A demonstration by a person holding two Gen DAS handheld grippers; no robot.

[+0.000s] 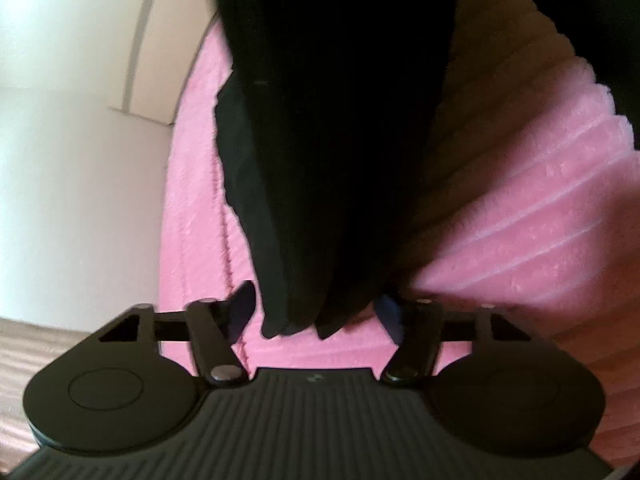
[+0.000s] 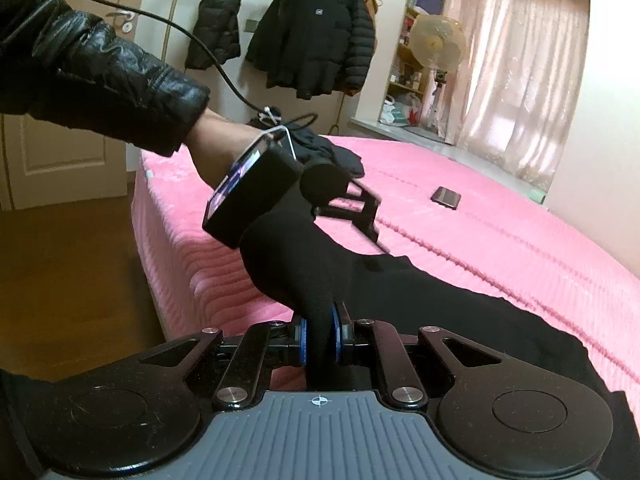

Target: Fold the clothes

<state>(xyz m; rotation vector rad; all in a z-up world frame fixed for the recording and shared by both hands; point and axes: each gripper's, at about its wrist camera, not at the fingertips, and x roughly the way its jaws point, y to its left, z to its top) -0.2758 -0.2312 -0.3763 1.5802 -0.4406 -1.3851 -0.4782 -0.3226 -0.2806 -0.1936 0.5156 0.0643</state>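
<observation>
A black garment (image 1: 328, 140) hangs down the middle of the left wrist view over the pink bed cover (image 1: 520, 220). Its bunched lower end sits between the fingers of my left gripper (image 1: 316, 312). The jaws stand apart, and pink shows between the left pad (image 1: 244, 308) and the cloth. In the right wrist view my right gripper (image 2: 320, 336) is shut on a raised fold of the black garment (image 2: 440, 300), which otherwise lies across the bed (image 2: 500, 240). A hand (image 2: 224, 144) in a black sleeve holds the left gripper (image 2: 372, 220) just beyond that fold.
The bed's near-left corner drops to a wooden floor (image 2: 60, 260). A dark flat object (image 2: 446, 198) lies farther back on the cover. Black jackets (image 2: 316, 32) hang on the far wall, with a fan (image 2: 438, 40) and curtains beside them. A cable (image 2: 224, 72) trails from the left gripper.
</observation>
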